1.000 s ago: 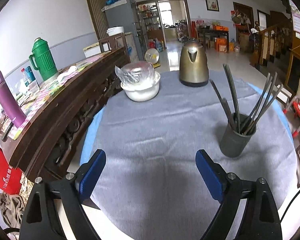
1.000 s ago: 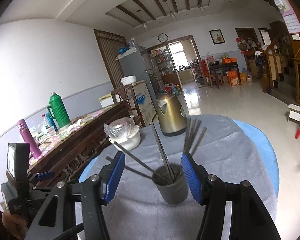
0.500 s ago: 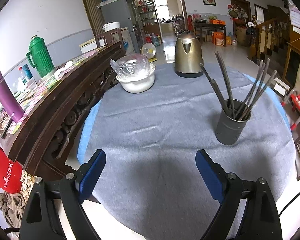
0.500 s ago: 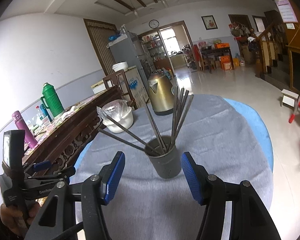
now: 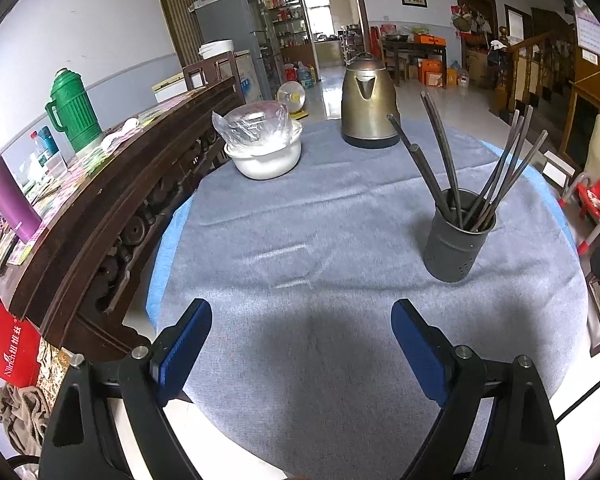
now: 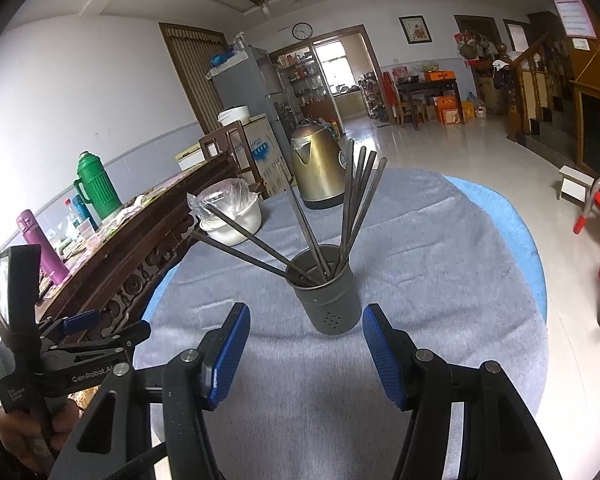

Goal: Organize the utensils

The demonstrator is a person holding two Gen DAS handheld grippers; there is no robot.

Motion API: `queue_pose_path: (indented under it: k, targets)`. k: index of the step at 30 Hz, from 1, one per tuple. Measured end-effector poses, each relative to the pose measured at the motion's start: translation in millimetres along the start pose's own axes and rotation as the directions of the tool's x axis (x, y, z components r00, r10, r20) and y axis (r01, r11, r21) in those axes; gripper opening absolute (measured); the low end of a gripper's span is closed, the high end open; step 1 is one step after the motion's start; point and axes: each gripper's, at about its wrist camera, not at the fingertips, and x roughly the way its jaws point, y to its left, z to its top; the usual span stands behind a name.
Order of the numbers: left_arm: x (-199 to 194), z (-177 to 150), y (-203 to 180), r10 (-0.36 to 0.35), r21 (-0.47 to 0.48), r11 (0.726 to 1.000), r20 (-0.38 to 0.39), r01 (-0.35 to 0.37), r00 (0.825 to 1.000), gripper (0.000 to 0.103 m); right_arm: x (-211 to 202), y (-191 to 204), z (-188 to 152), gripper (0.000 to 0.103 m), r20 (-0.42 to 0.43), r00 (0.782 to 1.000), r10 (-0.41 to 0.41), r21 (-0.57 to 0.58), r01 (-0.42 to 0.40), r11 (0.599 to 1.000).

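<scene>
**Both grippers empty, chopsticks standing in the holder**

The left gripper (image 5: 301, 338), black-framed with blue ribbed pads, hangs over the near part of the round table covered in grey cloth (image 5: 308, 216). Its jaws stand wide apart with only bare cloth between them. Ahead of the jaws and off to the right stands the dark grey cylindrical metal holder (image 5: 456, 240), well apart from the pads. A bundle of long dark grey chopsticks (image 5: 496, 168) sticks out of it, fanning left and right. Further ahead, past the gap, sit a white bowl covered with clear plastic wrap (image 5: 263, 148) on the left and a brass-coloured electric kettle (image 5: 366, 106) nearly straight ahead.

The right gripper (image 6: 306, 326), of the same build, is also spread wide and grips nothing. The holder (image 6: 329, 294) stands upright on the cloth just ahead of the jaws, in line with the gap between them and not touched by either pad. Its chopsticks (image 6: 358, 204) lean out in several directions, two slanting far to the left. Beyond them the kettle (image 6: 318, 166) and the wrapped bowl (image 6: 231, 214) are visible, the bowl left of the jaws' line. The left gripper (image 6: 82, 320) shows at the lower left edge of this view, held in a hand (image 6: 24, 436).
</scene>
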Motion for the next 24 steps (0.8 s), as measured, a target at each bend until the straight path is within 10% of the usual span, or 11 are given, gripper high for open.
queue_pose_path:
  k: [24]
  targets:
    - [16, 2, -2, 0.02, -0.001, 1.0, -0.043, -0.02, 0.999, 0.091, 18, -1, -1, 0.063, -0.029, 0.999, 0.012, 0.027, -0.011, 1.0]
